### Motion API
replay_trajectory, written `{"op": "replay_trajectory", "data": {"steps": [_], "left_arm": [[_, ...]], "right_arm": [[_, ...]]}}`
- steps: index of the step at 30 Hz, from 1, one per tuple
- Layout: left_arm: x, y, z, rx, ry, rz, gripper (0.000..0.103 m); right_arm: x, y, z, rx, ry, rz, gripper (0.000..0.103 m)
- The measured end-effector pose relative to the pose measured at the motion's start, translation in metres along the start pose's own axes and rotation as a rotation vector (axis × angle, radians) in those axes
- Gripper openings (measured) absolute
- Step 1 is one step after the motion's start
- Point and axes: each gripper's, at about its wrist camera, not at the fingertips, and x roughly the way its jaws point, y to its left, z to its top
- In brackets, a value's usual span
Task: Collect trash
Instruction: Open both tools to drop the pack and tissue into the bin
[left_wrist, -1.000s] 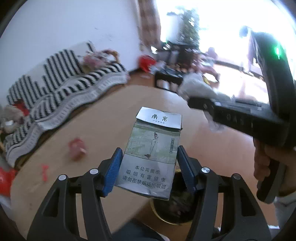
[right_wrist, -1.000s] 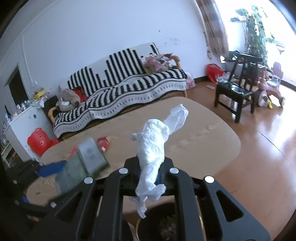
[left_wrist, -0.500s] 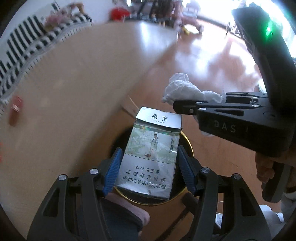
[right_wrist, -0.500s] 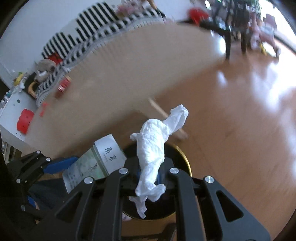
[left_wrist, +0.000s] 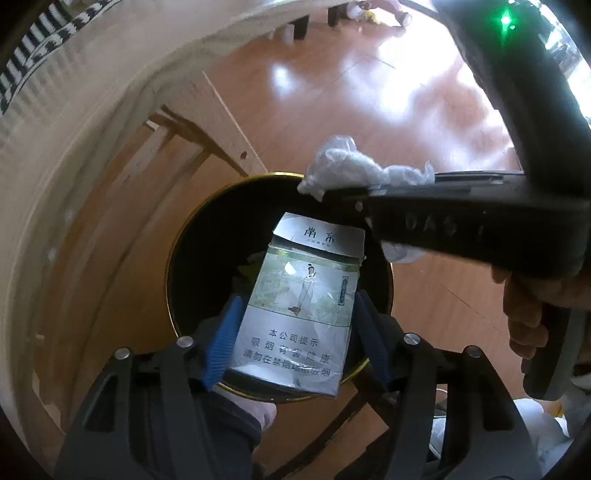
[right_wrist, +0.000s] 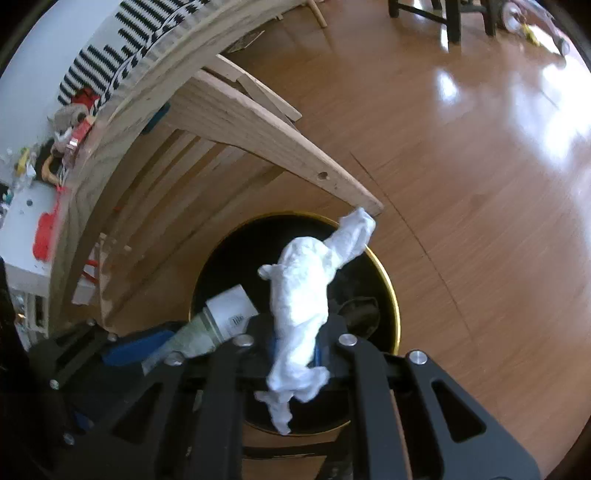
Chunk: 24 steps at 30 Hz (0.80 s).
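Above the round black bin with its gold rim, both tongs point steeply down at the open mouth. Left tongs: the blue-padded fingers flank a crumpled cigarette pack, printed face up, which sits between them over the bin; the jaws are opening, and a narrow gap shows at each side of the pack. Right tongs: the jaws stand close together and are opening, with a twisted white tissue between them, its upper end reaching past the far rim of the bin and its lower end trailing between the black arms. A person's hand grips the right handle. Bin contents: dark, with some scraps dimly visible. Beside the bin: the wooden leg and frame under the surface, standing on a glossy wood floor.
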Motion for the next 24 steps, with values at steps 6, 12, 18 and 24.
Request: {"op": "replay_trajectory", "data": {"steps": [6, 12, 18, 24], "left_arm": [[-0.019, 0.003, -0.008, -0.008, -0.019, 0.069, 0.091], [-0.082, 0.014, -0.015, -0.031, -0.148, 0.027, 0.091], [-0.168, 0.107, -0.028, -0.223, -0.342, 0.247, 0.094], [-0.187, 0.238, -0.082, -0.492, -0.295, 0.433, 0.094]], "right_arm": [[-0.025, -0.004, 0.003, 0.019, -0.011, 0.052, 0.074], [-0.073, 0.012, 0.005, -0.011, -0.151, 0.042, 0.077], [-0.106, 0.117, 0.034, -0.254, -0.329, 0.02, 0.096], [-0.036, 0.228, 0.055, -0.429, -0.206, -0.037, 0.096]]}}
